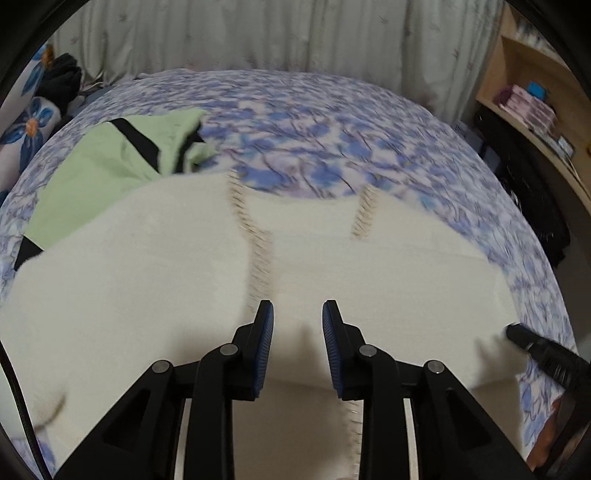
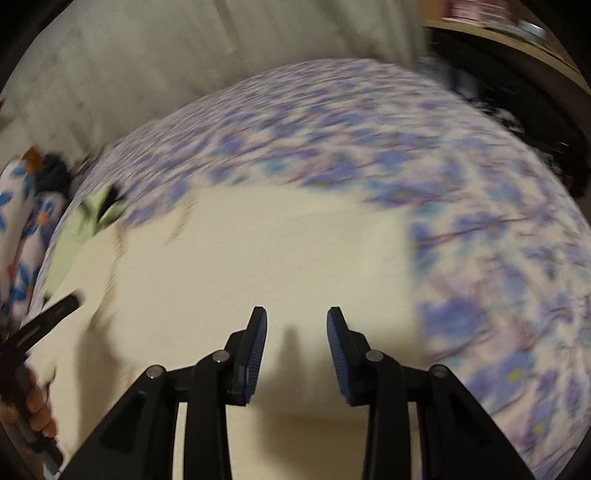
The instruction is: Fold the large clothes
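The large cream-white knitted garment with tan whip-stitched seams (image 1: 192,266) lay spread on the bed, already doubled into a broad, roughly rectangular slab, its far edge straight against the blue-and-lilac floral bedspread (image 1: 332,122). It filled the near half of both wrist views. Beyond its far left corner, touching or slightly under it, sat a crumpled pale-green garment with black trim (image 1: 110,162); which of the two lay on top could not be told.

The left gripper (image 1: 297,314) hung above the near middle of the cream cloth, its blue-padded jaws standing narrowly apart with nothing between them. The right gripper (image 2: 296,319) hovered over the cloth's right-hand part in the same state: a narrow gap, no fabric pinched, its shadow falling on the knit below. The right wrist view was smeared with blur, so finer detail of the cloth's right edge was lost.

By my reading, one fold was laid and both tools were free of it. The next move would call for finding a fresh pair of edges or corners, probably along one short side, pinching through both layers, and carrying them across evenly so the thick knit did not slide or bunch.

A pale pleated curtain (image 1: 258,33) and a wooden shelf (image 1: 524,110) stood behind.
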